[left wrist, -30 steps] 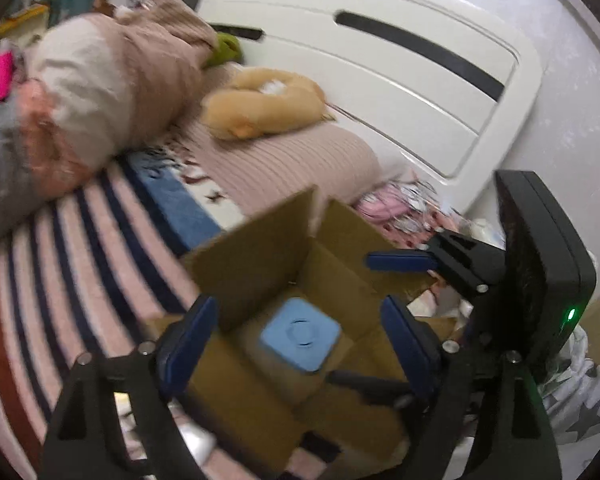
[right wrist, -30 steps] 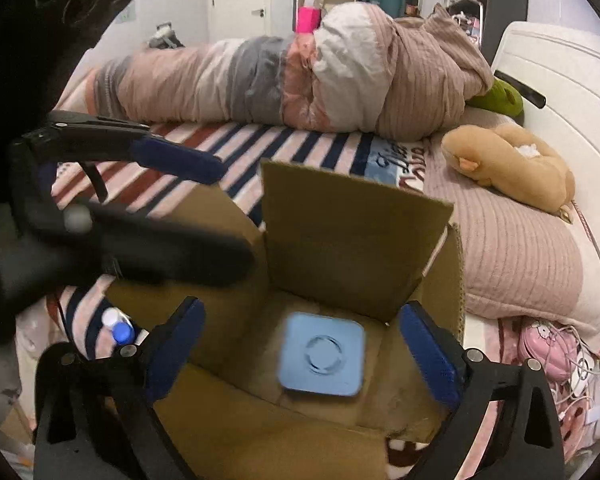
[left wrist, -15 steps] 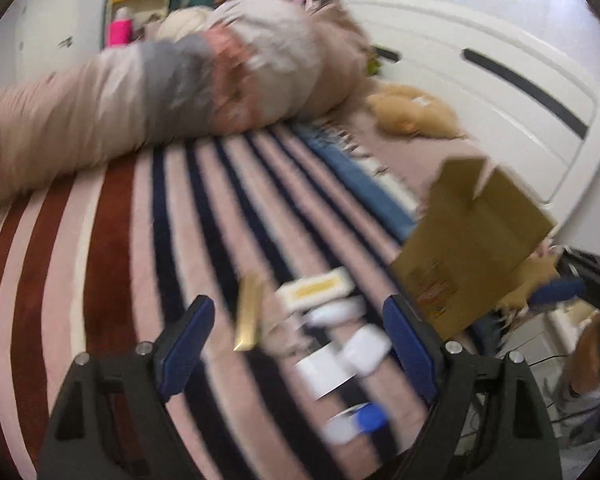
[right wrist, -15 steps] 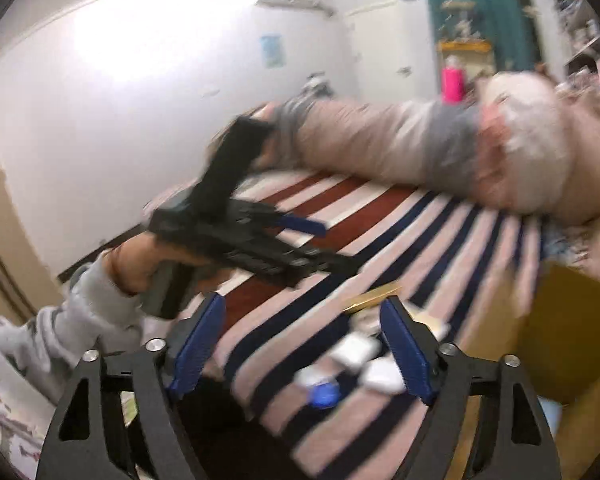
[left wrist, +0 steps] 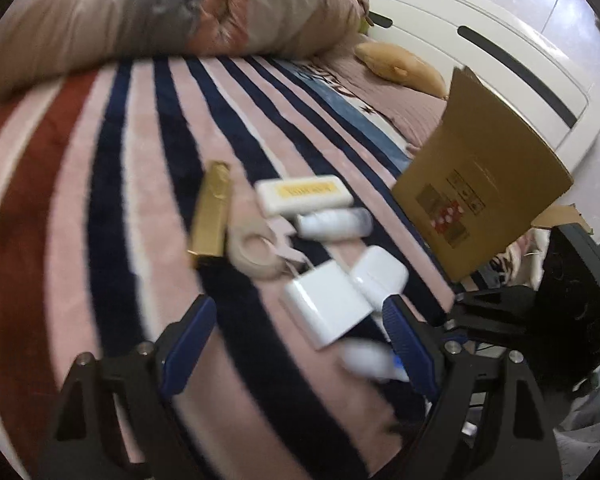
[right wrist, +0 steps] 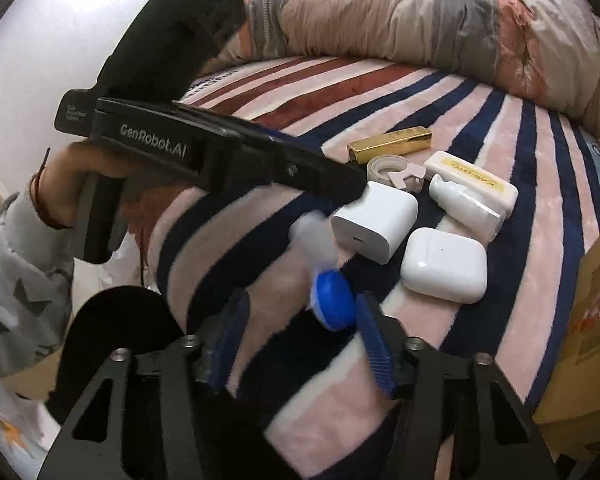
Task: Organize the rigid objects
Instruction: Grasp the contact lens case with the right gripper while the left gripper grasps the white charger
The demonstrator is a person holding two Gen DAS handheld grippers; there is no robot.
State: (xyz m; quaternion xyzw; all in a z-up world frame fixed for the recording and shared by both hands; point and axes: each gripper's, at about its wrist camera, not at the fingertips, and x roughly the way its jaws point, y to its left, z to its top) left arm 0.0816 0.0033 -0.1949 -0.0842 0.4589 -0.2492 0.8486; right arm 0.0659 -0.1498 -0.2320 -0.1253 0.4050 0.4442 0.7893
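Note:
Several small objects lie on the striped blanket: a gold bar [left wrist: 213, 210] [right wrist: 390, 144], a tape roll [left wrist: 256, 250] [right wrist: 386, 168], a white case with a yellow label [left wrist: 304, 193] [right wrist: 474, 182], a white bottle [left wrist: 334, 222] [right wrist: 466, 206], a white charger [left wrist: 326, 310] [right wrist: 374, 220], a white earbud case [left wrist: 378, 274] [right wrist: 444, 266] and a blue-capped bottle [left wrist: 374, 362] [right wrist: 328, 292], blurred. My left gripper [left wrist: 296, 346] is open, just short of the charger. My right gripper [right wrist: 300, 340] is open, its jaws either side of the blue cap, apart from it.
A cardboard box [left wrist: 480, 172] [right wrist: 588, 320] stands at the right of the pile by the bed edge. A rolled duvet [left wrist: 160, 12] [right wrist: 420, 28] lies across the far side. A plush toy [left wrist: 400, 66] and white headboard [left wrist: 480, 40] are beyond the box.
Both grippers have swung away from the box holding the blue square item and now point down at the pile of objects on the blanket, closer than half a second ago.

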